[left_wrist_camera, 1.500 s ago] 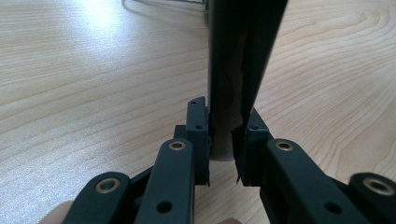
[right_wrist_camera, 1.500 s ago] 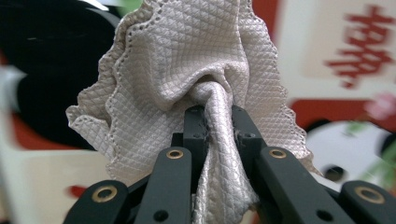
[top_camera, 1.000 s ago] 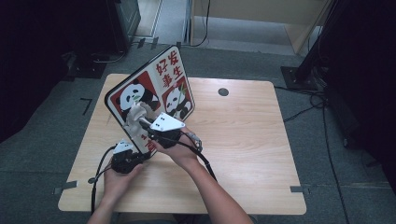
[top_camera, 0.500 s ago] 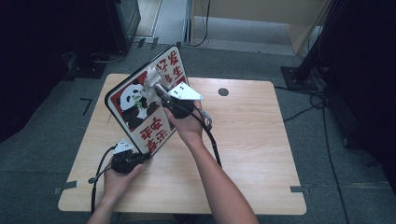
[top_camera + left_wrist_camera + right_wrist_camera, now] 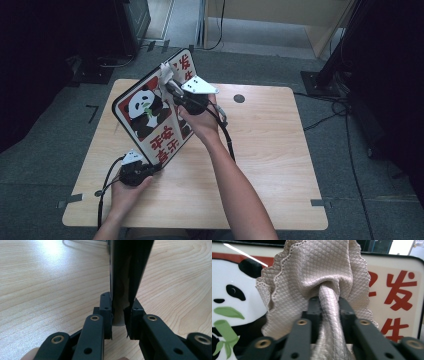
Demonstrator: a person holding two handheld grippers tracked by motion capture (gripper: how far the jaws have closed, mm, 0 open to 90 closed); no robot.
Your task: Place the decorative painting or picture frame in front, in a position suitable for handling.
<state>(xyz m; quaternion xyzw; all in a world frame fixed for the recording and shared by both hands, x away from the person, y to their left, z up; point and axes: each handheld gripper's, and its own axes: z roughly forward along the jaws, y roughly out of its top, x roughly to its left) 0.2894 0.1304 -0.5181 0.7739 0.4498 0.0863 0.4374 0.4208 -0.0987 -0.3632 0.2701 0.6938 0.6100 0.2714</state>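
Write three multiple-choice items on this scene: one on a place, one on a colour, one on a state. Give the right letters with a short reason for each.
1. Where does the left gripper grip the panda sign?
A. at its lower corner, near the table's front
B. at its top edge
C. on the panda's face

2. What colour are the large characters on the sign?
A. blue
B. red
C. green

3. What state is the right gripper in?
A. open and empty
B. shut on the sign's frame
C. shut on the beige cloth

Answers:
1 A, the high view shows it clamped at the sign's low corner, which the left gripper view shows between its jaws.
2 B, the right gripper view shows red strokes on a pale panel.
3 C, a bunched fold of cloth is pinched between its jaws, against the sign's face.
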